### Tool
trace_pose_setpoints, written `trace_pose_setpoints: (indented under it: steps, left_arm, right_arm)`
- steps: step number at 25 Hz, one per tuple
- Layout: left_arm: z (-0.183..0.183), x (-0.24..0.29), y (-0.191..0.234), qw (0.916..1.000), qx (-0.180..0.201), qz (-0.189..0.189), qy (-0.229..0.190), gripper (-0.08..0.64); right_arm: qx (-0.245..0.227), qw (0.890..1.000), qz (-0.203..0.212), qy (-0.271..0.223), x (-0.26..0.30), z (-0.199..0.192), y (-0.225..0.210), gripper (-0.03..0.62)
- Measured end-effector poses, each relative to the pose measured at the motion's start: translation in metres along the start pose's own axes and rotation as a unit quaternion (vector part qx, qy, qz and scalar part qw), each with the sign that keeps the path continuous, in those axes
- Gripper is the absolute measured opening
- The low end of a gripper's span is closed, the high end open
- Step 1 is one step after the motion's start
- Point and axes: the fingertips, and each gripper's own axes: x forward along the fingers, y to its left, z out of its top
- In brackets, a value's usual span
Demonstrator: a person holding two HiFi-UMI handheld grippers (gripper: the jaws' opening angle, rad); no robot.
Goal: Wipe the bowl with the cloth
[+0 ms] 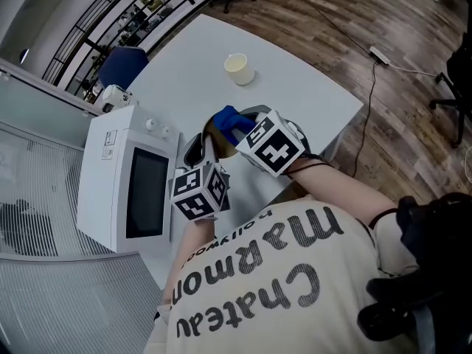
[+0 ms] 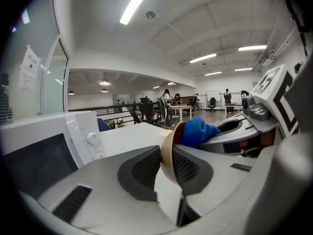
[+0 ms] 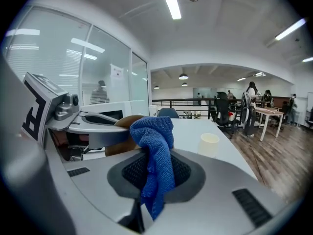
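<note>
My left gripper point(image 2: 167, 167) is shut on the rim of a tan bowl point(image 2: 168, 153), held tilted on edge above the white table point(image 1: 295, 80). My right gripper point(image 3: 155, 174) is shut on a blue cloth point(image 3: 156, 155) that bunches above its jaws and hangs between them. The cloth's bunched end point(image 2: 198, 131) sits inside the bowl's open side. In the head view the blue cloth point(image 1: 230, 120) and the dark bowl point(image 1: 210, 135) show just beyond the two marker cubes, with the left gripper point(image 1: 198, 153) and the right gripper point(image 1: 243, 127) close together.
A white microwave point(image 1: 129, 183) stands at the table's left, close to the left gripper. A pale paper cup point(image 1: 238, 68) sits farther back on the table. The table's right edge drops to a wooden floor with a cable and office chairs.
</note>
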Motion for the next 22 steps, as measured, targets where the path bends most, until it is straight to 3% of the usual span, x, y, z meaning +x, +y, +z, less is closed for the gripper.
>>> trace_pose_setpoints:
  steps: [8,12,14,16,19,22]
  left_arm:
    - [-0.012,0.003,0.002,0.9996,-0.018,-0.002,0.022,0.063]
    - [-0.013,0.003,0.01,0.9978,-0.061,0.006,0.024,0.06]
    - [-0.011,0.003,0.016,0.9964,-0.081,0.019,0.019,0.052]
    - [-0.006,-0.001,0.026,0.9945,-0.098,0.037,0.002,0.034]
    - [0.011,-0.007,0.033,0.9925,-0.101,0.057,-0.038,0.021]
    - [0.035,-0.016,0.024,0.9914,-0.079,0.053,-0.09,0.028]
  right_arm:
    - [-0.014,1.0,-0.015,-0.02,0.0,0.004,-0.003,0.057]
    - [-0.018,0.999,-0.019,-0.027,-0.004,0.008,-0.004,0.057]
    - [-0.004,0.999,0.01,-0.037,-0.009,0.013,0.003,0.057]
    - [0.036,0.994,0.084,-0.053,-0.014,0.022,0.02,0.057]
    - [0.149,0.971,0.176,-0.061,-0.016,0.032,0.047,0.057]
    - [0.19,0.964,0.18,-0.054,-0.011,0.029,0.056,0.057]
